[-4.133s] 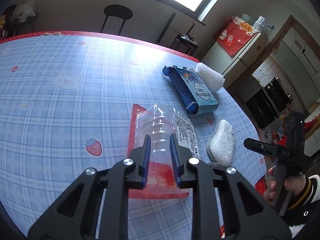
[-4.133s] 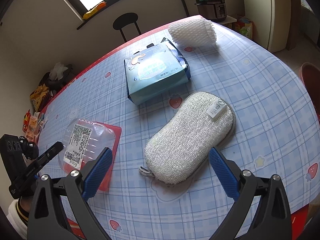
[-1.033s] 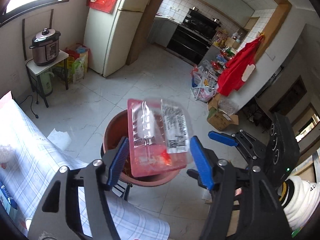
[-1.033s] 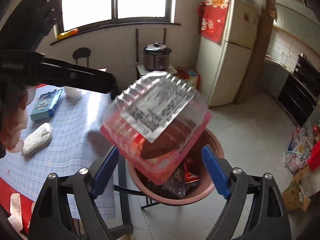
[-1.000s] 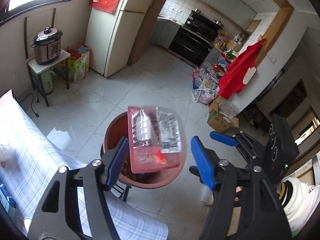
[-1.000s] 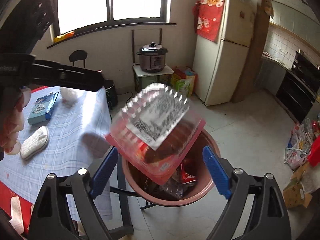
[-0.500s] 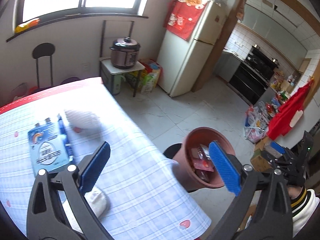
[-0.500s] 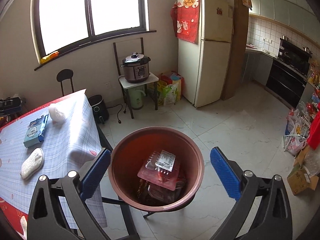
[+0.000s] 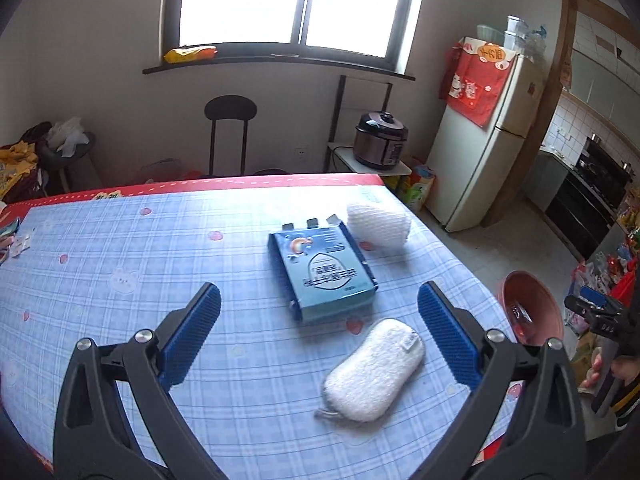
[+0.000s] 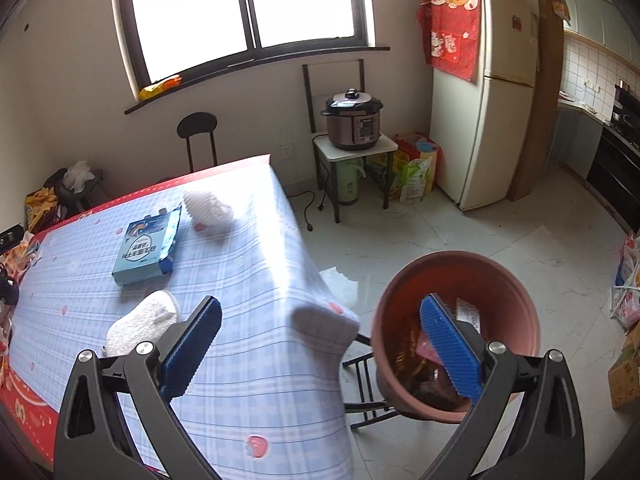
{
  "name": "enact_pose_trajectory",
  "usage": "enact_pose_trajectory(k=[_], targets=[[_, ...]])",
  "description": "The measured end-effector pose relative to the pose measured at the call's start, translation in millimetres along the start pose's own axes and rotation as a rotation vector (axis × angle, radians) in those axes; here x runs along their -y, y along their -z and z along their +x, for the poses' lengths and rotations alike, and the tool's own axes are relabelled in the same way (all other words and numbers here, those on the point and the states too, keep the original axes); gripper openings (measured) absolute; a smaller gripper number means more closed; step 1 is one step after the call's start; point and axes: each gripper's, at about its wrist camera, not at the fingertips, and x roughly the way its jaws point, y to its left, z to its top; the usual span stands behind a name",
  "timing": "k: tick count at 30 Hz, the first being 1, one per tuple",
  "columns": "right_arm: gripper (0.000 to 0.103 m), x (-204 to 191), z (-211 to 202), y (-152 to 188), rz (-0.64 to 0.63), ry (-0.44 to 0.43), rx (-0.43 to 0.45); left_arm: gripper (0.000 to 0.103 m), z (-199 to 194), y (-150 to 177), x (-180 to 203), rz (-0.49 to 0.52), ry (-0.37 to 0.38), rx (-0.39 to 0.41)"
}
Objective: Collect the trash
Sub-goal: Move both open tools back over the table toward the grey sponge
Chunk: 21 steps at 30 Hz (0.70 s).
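My left gripper (image 9: 318, 292) hangs open and empty over the blue checked table (image 9: 120, 320). Ahead of it lie a blue box (image 9: 322, 270), a white foam net (image 9: 378, 224) and a white sponge pad (image 9: 374, 370). The brown bin (image 9: 528, 308) stands on the floor past the table's right edge. My right gripper (image 10: 320, 308) is open with nothing in it, between the table corner and the bin (image 10: 452, 258). Inside the bin lies the clear plastic tray (image 10: 466, 314), partly hidden by my right finger. The box (image 10: 146, 246), net (image 10: 208, 206) and sponge (image 10: 140, 326) show at the left.
A small stand with a pressure cooker (image 10: 354, 122) and a fridge (image 10: 500, 100) line the far wall. A black chair (image 9: 230, 136) stands behind the table. A person's hand (image 9: 612, 368) holds the other gripper beside the bin. Bags and a cardboard box (image 10: 624, 376) sit at the right.
The clear tray dropped from my left gripper into the bin. My left gripper then swung from the bin to over the table. The right view shifted left, bringing the table in.
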Motion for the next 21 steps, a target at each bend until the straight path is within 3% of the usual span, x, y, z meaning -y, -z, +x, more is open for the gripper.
enact_pose_trajectory(k=[6, 13, 17, 20, 21], targets=[[0.098, -67.2, 38.2, 10.1, -0.022, -0.04, -0.101, 0.097, 14.4, 17.4, -62.6, -0.094, -0.015, -0.039], [0.098, -124.4, 78.8, 21.3, -0.032, -0.066, -0.192, 0.097, 40.1, 23.1, -97.2, -0.125, 0.027, -0.072], [0.098, -142.1, 102.3, 24.9, -0.059, -0.086, -0.237, 0.097, 54.5, 32.8, -96.4, -0.117, 0.105, -0.112], [0.091, -150.6, 121.6, 23.8, -0.082, -0.113, -0.278, 0.093, 68.2, 48.9, -79.1, -0.098, 0.168, -0.174], [0.087, -154.0, 128.0, 23.7, -0.095, -0.119, -0.294, 0.087, 73.3, 56.0, -72.2, -0.096, 0.188, -0.2]])
